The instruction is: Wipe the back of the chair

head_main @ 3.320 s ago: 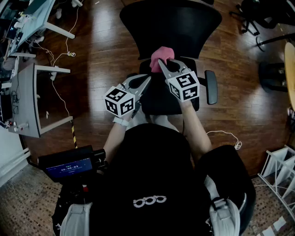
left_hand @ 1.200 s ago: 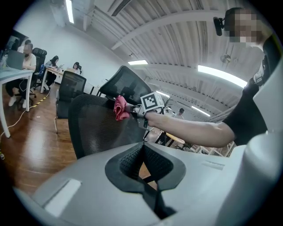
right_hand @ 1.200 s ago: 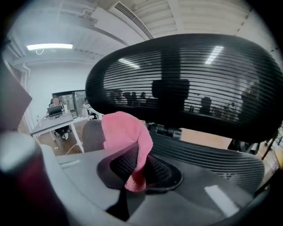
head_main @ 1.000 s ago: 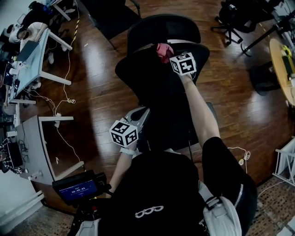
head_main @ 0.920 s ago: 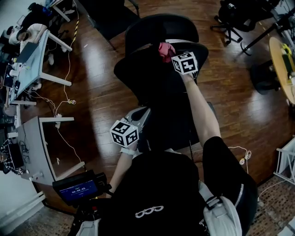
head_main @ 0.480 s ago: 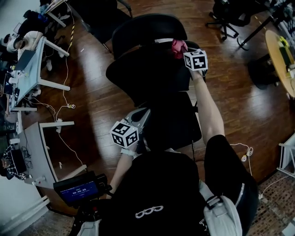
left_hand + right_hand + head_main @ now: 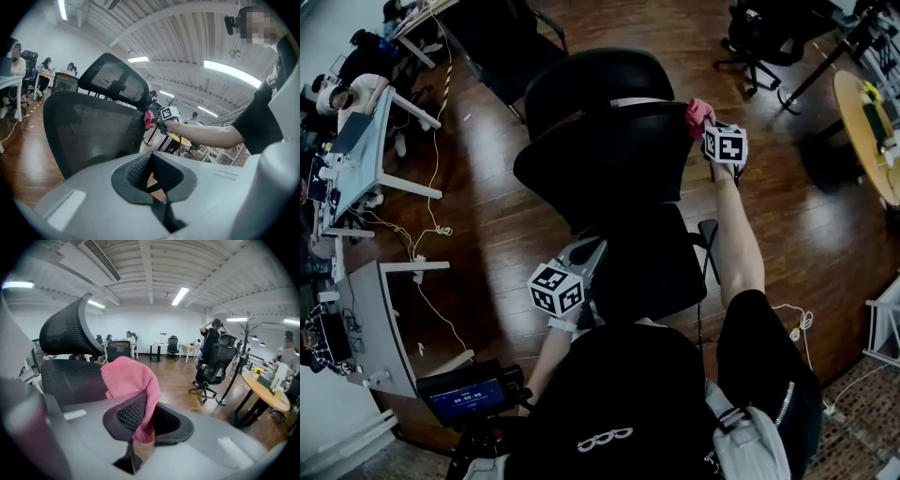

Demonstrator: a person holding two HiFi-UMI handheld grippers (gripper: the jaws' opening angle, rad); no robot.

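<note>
We count two tongs, one pink cloth and one black mesh chair under work. The right tongs are clamped on the pink cloth. Most of the cloth bunches up past the tips, and a fold hangs down between the dark pads. In the head view, the right arm reaches out and the cloth sits at the upper right edge of the chair back, seemingly touching the mesh there. The left gripper view shows it the same way, a small pink lump against that edge of the back, just below the headrest.

The left tongs are closed, with the tips together and nothing between them. They sit low by the front left of the seat, near the person's body, pointing up toward the chair back. They are well apart from the cloth, with the whole width of the back lying between.

The chair has one headrest, one back and one seat, all black, and it stands on a wooden floor. In the right gripper view we count one other office chair standing apart on the floor, and one round surface at the right edge. Several people appear in the far room, too small to count with certainty.
</note>
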